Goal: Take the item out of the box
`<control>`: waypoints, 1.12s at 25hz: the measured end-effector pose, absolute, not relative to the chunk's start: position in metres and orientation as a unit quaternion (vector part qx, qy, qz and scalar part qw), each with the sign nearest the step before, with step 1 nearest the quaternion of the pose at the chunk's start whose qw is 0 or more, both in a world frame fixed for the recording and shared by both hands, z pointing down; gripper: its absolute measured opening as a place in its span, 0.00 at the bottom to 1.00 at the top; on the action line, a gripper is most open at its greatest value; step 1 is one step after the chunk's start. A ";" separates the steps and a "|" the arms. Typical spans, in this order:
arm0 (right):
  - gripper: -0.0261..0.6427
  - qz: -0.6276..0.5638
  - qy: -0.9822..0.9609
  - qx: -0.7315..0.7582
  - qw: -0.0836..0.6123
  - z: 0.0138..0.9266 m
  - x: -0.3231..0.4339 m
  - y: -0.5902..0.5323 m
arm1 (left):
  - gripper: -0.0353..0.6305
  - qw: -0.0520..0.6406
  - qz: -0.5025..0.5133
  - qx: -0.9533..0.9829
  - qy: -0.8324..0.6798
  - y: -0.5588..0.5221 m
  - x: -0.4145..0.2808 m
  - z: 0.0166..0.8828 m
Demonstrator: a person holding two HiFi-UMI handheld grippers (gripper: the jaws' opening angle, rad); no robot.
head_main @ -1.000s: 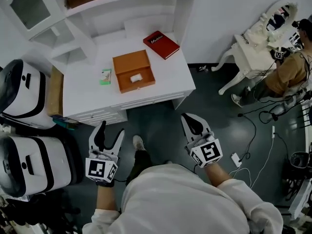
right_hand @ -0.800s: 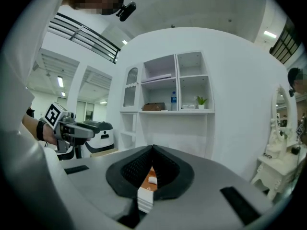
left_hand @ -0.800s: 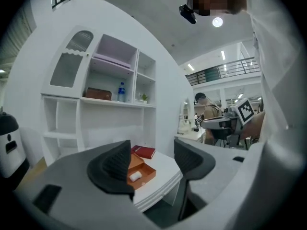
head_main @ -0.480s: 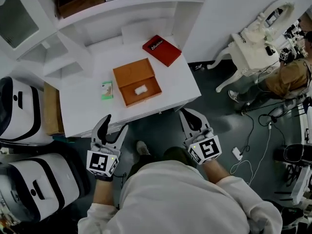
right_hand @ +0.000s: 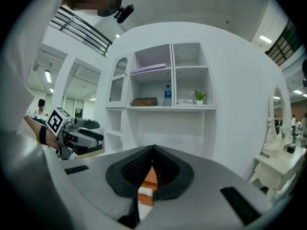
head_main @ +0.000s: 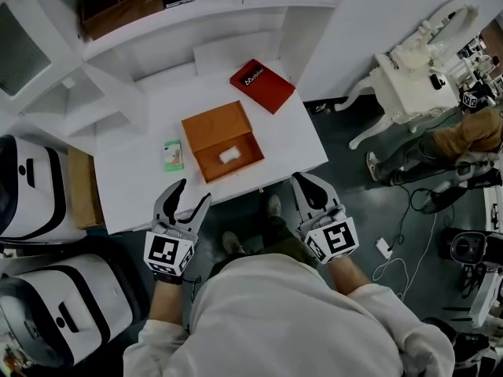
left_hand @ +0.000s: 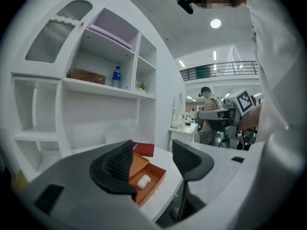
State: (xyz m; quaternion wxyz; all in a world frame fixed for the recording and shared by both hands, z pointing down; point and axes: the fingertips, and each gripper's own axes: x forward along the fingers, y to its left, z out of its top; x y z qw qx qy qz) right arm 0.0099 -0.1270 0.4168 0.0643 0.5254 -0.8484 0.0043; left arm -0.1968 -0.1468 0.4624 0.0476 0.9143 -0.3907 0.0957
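An open orange box [head_main: 222, 142] lies on the white desk [head_main: 134, 191], with a small white item [head_main: 229, 155] inside it. My left gripper [head_main: 192, 192] hovers at the desk's front edge, just left of the box. Its jaws are open and closing, with nothing between them. Past those jaws, the left gripper view shows the box [left_hand: 152, 174] and the item [left_hand: 143, 180]. My right gripper [head_main: 305, 185] hangs off the desk's front right corner, shut and empty. In the right gripper view [right_hand: 153, 151], the box [right_hand: 150, 178] and item [right_hand: 145, 192] peek through the slit below the tips.
A red book [head_main: 262, 86] lies behind the box and a small green pack [head_main: 173, 155] to its left. Shelves [head_main: 196, 6] rise behind the desk. White cases [head_main: 31, 187] stand at the left. At the right are an ornate white table [head_main: 416, 69], a seated person [head_main: 464, 136] and floor cables [head_main: 416, 210].
Both grippers have come forward, up to the desk's front edge, and the box now lies closer to them. The left jaws have narrowed a little.
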 end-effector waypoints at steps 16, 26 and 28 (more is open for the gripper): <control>0.07 0.024 -0.854 0.516 0.062 0.433 0.081 -0.224 | 0.44 0.083 0.199 0.895 -0.391 -0.241 -0.151 0.551; 0.07 0.042 -0.824 0.560 0.077 0.449 0.137 -0.231 | 0.43 0.121 0.284 0.887 -0.342 -0.275 -0.127 0.643; 0.07 0.044 -0.816 0.570 0.081 0.451 0.150 -0.228 | 0.42 0.125 0.305 0.885 -0.330 -0.278 -0.123 0.662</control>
